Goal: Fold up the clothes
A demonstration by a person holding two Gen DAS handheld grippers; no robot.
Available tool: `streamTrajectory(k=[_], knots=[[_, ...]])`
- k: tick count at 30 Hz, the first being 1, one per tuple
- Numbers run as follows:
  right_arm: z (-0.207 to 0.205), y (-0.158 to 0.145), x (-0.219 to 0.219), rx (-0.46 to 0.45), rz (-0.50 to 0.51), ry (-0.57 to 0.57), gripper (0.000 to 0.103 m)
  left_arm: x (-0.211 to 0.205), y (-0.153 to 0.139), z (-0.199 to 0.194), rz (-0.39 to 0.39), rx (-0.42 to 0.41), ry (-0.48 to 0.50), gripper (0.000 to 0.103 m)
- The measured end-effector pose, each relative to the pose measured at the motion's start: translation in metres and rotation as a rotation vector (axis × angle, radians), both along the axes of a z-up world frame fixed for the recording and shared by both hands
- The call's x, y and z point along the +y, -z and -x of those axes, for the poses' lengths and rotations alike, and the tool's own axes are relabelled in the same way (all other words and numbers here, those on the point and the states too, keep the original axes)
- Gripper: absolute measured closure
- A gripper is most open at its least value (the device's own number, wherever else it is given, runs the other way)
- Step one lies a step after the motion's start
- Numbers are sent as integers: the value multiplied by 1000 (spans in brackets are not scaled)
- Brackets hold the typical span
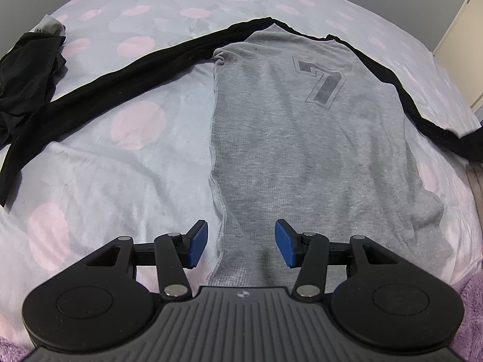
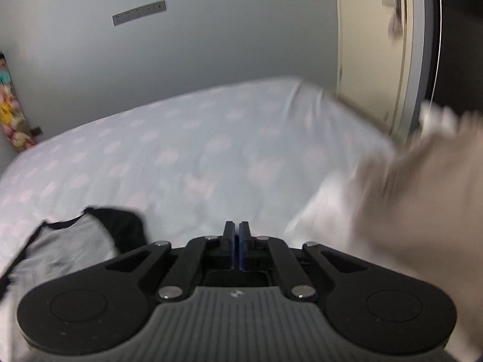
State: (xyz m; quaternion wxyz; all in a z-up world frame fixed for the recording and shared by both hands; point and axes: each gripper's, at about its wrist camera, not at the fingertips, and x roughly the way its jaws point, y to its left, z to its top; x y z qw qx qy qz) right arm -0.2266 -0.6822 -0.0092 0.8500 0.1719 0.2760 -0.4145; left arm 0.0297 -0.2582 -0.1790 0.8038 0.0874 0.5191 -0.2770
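Two garments on one bed, listed left to right from the left wrist view. Far left: crumpled black garment [image 1: 27, 69], with a bit of grey cloth behind it, lying on the bedsheet [image 1: 90, 163], which is pale blue with pink dots. Next: long black sleeve [image 1: 120, 81] of the grey shirt [image 1: 302, 150], stretched out flat across the sheet, its far end touching the crumpled garment. Centre to right: shirt body spread flat, a dark number 7 [image 1: 321, 80] printed on it, black collar edge at the far end. Right: second black sleeve [image 1: 428, 120] running off toward the bed's edge. Far right: cream door or cupboard panel [image 1: 459, 42] beyond the bed.

Left gripper [image 1: 241, 242]: blue pads spread apart, nothing between them, poised over the shirt's near hem, one pad over the sheet and one over the grey cloth.

Right wrist view, heavily blurred. Left: colourful item [image 2: 9, 111] against the wall. Lower left: shirt's collar end and black shoulder. Middle: wall plate [image 2: 139, 12] on the grey wall. Right gripper [image 2: 236, 235]: pads pressed together, holding nothing, above the sheet and clear of the shirt. Right: pale blurred cloth-like mass [image 2: 422, 199], too smeared to identify
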Motion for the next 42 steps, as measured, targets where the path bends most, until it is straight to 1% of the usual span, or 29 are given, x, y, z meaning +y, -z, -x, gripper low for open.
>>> streamTrajectory(k=[1,3,5,7,9,13,16,17,18,19,25,30,31,32,33,35,36,38,42], knots=[[-3,-8,-9,9,15,9,100,1,0,0,-1,1,-5,56],[-8,-19,-28,14,1,34,101,3,2,-2,-4,3,-17,56],[-14,-20,-41,27,-46,13,101,4,4,-4,-8,7,-26,56],[-23,-12,-46,61,-76,-30,99,2,7,-7,-17,11,-28,56],[-34,4,-47,103,-100,-73,93,-1,10,-8,-26,15,-22,56],[-56,46,-54,142,-191,-90,92,-9,15,-8,-43,21,-2,56],[-73,79,-58,216,-229,-101,89,-15,20,-8,-59,28,15,55],[-80,90,-61,243,-239,-101,80,-17,22,-8,-65,33,20,55],[-84,99,-63,267,-242,-97,69,-18,24,-9,-72,38,22,55],[-88,107,-65,290,-243,-91,67,-19,26,-10,-79,44,24,55],[-108,157,-91,430,-262,-30,67,-22,35,-20,-102,70,15,55],[-106,185,-106,492,-294,19,67,-22,37,-29,-102,77,-1,55],[-106,186,-106,497,-294,16,67,-22,38,-31,-100,78,-4,55],[-108,187,-106,506,-294,11,71,-22,38,-31,-99,78,-5,55],[-110,184,-105,514,-289,3,95,-22,38,-32,-98,77,-5,55],[-116,176,-102,530,-276,-13,96,-24,38,-33,-94,73,0,55],[-119,169,-100,533,-248,-20,96,-24,37,-33,-90,73,3,55],[-124,149,-98,526,-181,-24,96,-23,37,-33,-81,74,7,55],[-126,107,-110,508,-99,2,96,-19,34,-34,-71,74,-2,55]])
